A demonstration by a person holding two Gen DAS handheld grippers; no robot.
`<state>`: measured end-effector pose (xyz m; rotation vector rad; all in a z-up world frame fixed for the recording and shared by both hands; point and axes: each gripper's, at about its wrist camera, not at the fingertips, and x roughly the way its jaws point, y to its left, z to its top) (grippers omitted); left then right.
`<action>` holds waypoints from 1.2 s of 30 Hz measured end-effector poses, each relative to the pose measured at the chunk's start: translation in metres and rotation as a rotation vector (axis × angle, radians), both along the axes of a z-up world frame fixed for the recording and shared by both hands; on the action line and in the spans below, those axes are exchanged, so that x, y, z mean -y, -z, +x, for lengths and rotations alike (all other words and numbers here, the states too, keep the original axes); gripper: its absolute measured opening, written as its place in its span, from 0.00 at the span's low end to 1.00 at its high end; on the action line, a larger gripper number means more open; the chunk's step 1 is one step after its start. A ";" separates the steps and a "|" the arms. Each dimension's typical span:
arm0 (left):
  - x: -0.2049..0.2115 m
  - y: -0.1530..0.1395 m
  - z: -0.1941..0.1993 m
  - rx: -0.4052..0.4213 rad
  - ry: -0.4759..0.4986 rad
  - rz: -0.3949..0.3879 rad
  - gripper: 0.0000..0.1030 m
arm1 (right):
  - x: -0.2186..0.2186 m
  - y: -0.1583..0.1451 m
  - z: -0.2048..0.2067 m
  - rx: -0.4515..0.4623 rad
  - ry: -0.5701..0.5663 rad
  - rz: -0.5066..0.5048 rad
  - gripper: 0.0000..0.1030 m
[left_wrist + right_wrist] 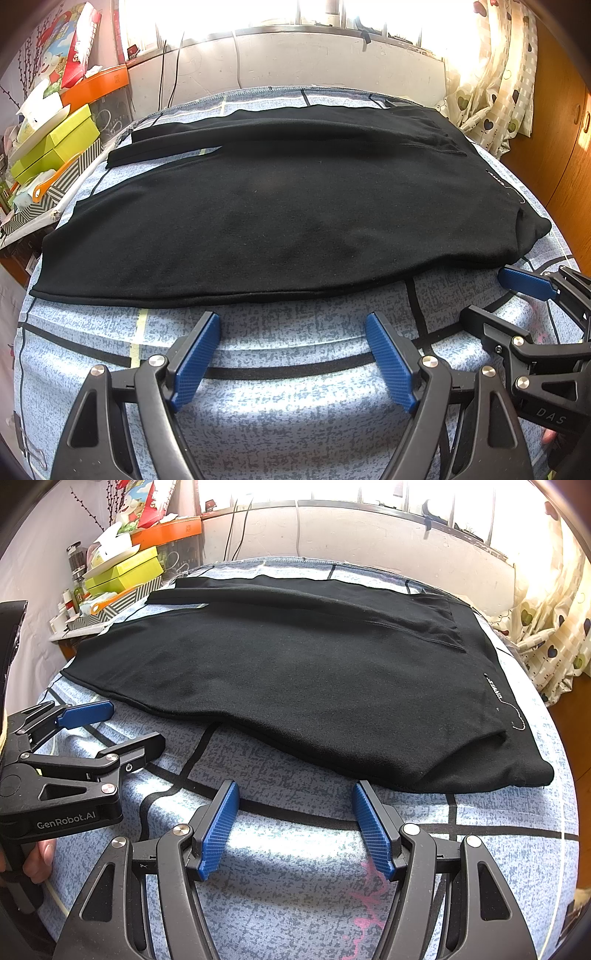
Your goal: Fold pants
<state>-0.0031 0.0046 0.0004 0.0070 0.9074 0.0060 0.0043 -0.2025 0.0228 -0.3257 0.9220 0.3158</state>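
Note:
Black pants (277,214) (303,679) lie flat across a blue patterned bedsheet (295,369) (295,886), waistband to the right and legs reaching left, the far leg partly apart from the near one. My left gripper (293,325) is open just short of the near hem, with nothing between its blue pads. My right gripper (293,794) is open too, just in front of the pants' near edge close to the waist. In each view the other gripper shows at the side: the right gripper (487,295) and the left gripper (136,727), both open.
Stacked boxes and clutter (55,140) (118,572) sit on a side table at the left of the bed. A white wall with cables (295,62) runs behind, a patterned curtain (491,85) hangs at the right, and a wooden cabinet (561,147) stands beyond it.

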 end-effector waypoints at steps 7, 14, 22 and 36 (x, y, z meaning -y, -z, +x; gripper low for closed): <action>0.000 0.000 0.000 0.000 0.000 0.000 0.80 | 0.000 0.000 0.000 0.000 0.000 0.000 0.62; 0.000 0.000 0.000 0.000 0.000 0.000 0.80 | 0.000 0.000 0.000 0.000 0.000 0.002 0.62; 0.002 0.001 0.003 -0.001 0.000 0.000 0.81 | -0.001 0.000 -0.001 -0.001 0.000 0.002 0.62; 0.002 0.001 0.004 -0.001 -0.001 -0.003 0.81 | 0.000 -0.001 0.001 0.000 0.000 0.002 0.62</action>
